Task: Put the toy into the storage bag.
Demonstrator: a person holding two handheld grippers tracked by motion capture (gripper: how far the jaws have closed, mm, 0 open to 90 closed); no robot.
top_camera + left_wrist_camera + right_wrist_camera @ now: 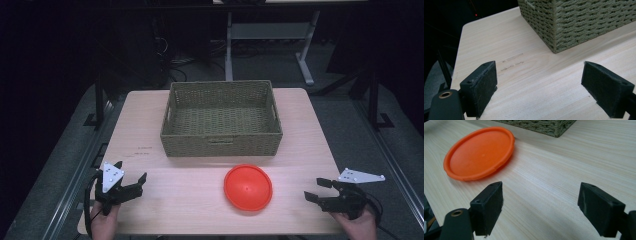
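An orange round disc point(248, 187) lies flat on the wooden table point(175, 195), in front of an empty woven basket point(221, 119). My left gripper point(131, 174) rests at the table's front left, open, with nothing between its jaws. At the front right my right gripper point(317, 189) is open too, pointing left toward the disc, a short way from it. In the right gripper view the disc point(479, 153) sits ahead and to the left of the gripper point(540, 206). The left gripper view has a basket corner point(576, 22) ahead of the gripper point(544, 87).
Faint pencil marks point(512, 62) lie on the tabletop near the left gripper. Beyond the table stand dark floor, cables and a white desk frame point(270, 35). The table's edges are close behind both hands.
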